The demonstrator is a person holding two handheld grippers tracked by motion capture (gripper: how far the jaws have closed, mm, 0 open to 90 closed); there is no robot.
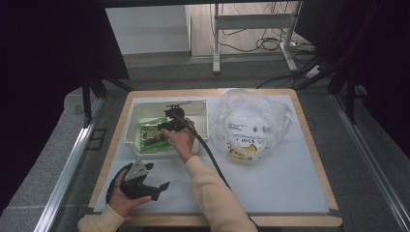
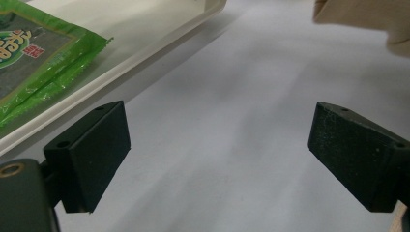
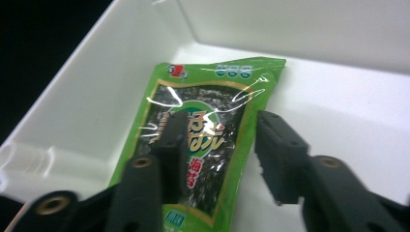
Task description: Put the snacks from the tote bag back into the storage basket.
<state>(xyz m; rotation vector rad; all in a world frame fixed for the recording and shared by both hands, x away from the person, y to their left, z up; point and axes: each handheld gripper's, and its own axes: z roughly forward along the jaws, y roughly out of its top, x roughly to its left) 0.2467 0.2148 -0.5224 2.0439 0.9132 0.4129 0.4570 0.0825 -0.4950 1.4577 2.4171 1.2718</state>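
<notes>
Placement of the flat green plastic seaweed snack packet (image 3: 203,140) in the white rectangular plastic bin (image 1: 136,129) was, by judgement, the step in hand, and it called for a clean release: the jaws spread fully off the film, then a straight lift, so that the packet did not drag or tip against the bin wall. The packet lay flat on the bin floor, left of centre in the high view, with its printed face up. The right gripper (image 3: 220,145) hung low over it at the middle of the right gripper view, jaws parted by a moderate gap and clamping nothing; whether a pad brushed the film could not be told. The left gripper (image 1: 153,176) rested at the lower left of the high view on the white table top (image 1: 270,188), just outside the bin's near wall, jaws spread wide and empty over bare surface. A crumpled clear plastic bag (image 1: 249,126) with further goods lay to the right of the bin, well apart from both grippers.
</notes>
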